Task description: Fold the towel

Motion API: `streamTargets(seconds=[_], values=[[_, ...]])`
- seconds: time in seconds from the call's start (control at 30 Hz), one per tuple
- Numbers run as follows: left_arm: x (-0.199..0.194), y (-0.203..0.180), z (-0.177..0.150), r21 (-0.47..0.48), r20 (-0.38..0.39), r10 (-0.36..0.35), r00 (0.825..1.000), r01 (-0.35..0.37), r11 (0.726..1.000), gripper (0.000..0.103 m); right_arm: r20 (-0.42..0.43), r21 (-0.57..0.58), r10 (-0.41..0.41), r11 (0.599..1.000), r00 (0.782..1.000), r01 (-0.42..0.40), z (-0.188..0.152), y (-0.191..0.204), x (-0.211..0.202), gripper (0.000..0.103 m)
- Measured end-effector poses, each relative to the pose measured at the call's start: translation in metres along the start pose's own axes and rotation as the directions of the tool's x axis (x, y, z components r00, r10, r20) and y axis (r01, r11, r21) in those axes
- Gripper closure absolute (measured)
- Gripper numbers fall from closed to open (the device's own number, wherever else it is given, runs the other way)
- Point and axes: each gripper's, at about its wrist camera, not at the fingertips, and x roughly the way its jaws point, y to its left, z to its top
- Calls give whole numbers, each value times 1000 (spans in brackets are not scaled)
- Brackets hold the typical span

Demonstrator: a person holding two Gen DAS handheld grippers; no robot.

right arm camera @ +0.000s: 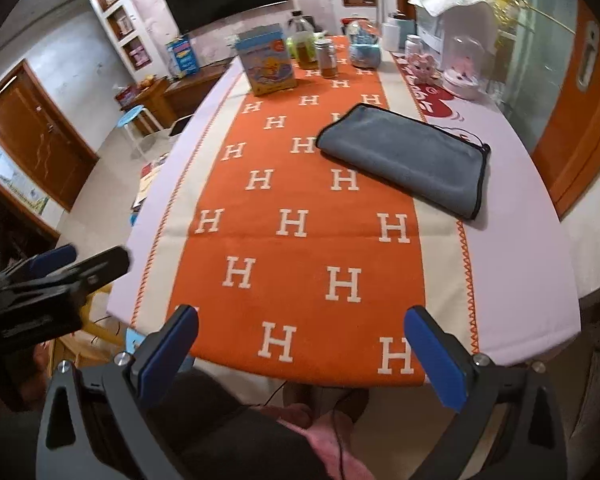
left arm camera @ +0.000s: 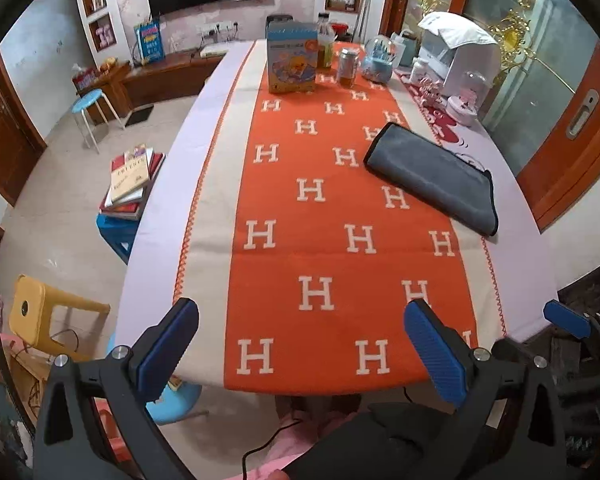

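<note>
Grey microfibre with a black stitched edge — the towel (left arm camera: 432, 176) lies as a long folded rectangle on the far right part of the table, partly on the orange runner patterned with white H letters (left arm camera: 332, 216) and partly on the pale lilac tablecloth (left arm camera: 516, 264). Both tools hang back at the near table edge, well apart from it. The left gripper (left arm camera: 300, 352) has its blue-padded fingers spread wide with nothing between them; the right gripper (right arm camera: 300, 356) is likewise released and empty.

Judging by its tidy shape, the towel looks already doubled at least once, so the step in hand may be either one more fold or the finish. If another fold is wanted, I would approach the two corners of one short end, pinch all layers together so none slips, lift only slightly, carry the end across to meet the opposite one, and press the crease flat.

How many layers the towel holds cannot be told — the stacked edges are too blurred. Its far side partly covers a red print on the cloth. The cluttered far end, with a blue cardboard box (left arm camera: 292, 60) and glass jars (left arm camera: 348, 66), is soft and small. The person's hands are out of frame.
</note>
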Motion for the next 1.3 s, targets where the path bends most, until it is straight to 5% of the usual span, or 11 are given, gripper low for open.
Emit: streamTargets(seconds=[0.5, 1.3], values=[[-17, -22, -6, -17, 90, 102, 991, -101, 995, 1, 95, 17, -28, 1000, 995, 26, -4, -11, -19, 0], [-18, -34, -9, -3, 122, 131, 984, -132, 991, 1, 47, -3, -21, 1000, 999, 21, -2, -10, -6, 0]])
